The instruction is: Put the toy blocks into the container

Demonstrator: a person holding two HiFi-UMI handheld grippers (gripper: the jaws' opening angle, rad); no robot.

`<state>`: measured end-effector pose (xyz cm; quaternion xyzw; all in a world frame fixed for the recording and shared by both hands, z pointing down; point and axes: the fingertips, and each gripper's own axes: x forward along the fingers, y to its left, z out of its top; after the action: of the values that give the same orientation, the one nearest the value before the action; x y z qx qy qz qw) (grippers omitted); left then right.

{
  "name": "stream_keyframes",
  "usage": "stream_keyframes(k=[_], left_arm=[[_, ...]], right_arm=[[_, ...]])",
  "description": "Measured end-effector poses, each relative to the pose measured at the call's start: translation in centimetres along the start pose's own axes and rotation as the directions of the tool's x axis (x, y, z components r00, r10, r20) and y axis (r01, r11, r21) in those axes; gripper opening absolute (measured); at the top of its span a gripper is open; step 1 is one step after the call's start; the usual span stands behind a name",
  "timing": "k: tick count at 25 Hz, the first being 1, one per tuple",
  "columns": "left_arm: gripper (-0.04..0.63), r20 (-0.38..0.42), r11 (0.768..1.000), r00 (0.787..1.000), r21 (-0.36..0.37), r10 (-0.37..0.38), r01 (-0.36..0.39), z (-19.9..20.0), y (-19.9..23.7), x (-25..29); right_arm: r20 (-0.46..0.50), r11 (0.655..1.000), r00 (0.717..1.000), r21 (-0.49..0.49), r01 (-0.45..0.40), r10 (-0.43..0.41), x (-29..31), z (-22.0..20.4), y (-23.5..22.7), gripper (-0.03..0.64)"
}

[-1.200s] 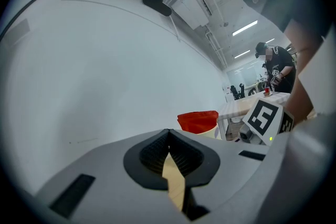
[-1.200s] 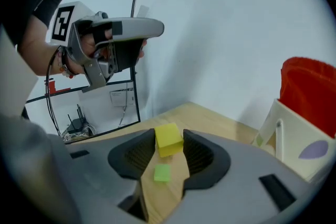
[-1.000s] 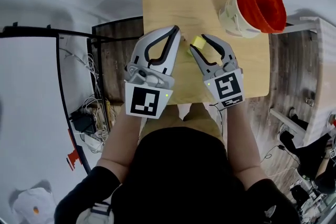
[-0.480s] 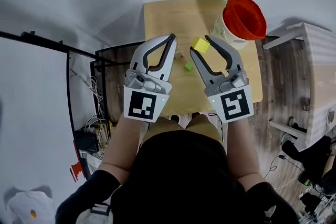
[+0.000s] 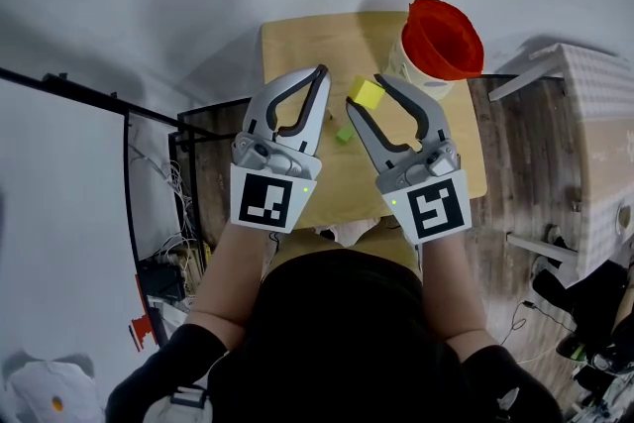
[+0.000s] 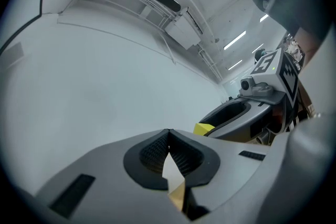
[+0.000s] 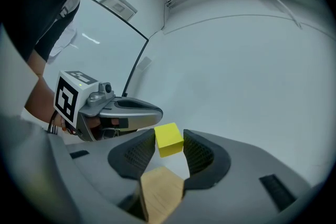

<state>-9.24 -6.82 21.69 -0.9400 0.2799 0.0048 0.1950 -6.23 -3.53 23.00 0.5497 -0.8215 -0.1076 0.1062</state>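
Right gripper (image 5: pixel 368 97) clamped on yellow block (image 7: pixel 168 139), above table (image 5: pixel 307 40), near red container (image 5: pixel 441 40), left gripper (image 5: pixel 319 74) closed empty

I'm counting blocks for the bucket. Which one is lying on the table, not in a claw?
The little green block, down on the table. The yellow block is pinched in the right gripper.

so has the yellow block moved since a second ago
Yes. Held in the right claw, the yellow block has moved toward the red container, away from the small green block on the table.
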Motion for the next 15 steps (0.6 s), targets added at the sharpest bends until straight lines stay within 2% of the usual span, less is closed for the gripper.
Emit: stream_keyframes(k=[7, 15], left_arm=[[0.011, -0.027, 1.0, 0.999, -0.014, 0.021, -0.022, 0.1, -3.1, 4.7], [0.011, -0.051, 0.999, 0.997, 0.016, 0.051, -0.05, 0.9, -7.0, 12.1]], right_arm=[[0.017, 1.0, 1.0, -0.007, -0.013, 0.013, -2.1, -1.4, -5.3, 0.183], [0.02, 0.998, 0.998, 0.021, -0.066, 0.066, -3.8, -4.4, -12.9, 0.183]])
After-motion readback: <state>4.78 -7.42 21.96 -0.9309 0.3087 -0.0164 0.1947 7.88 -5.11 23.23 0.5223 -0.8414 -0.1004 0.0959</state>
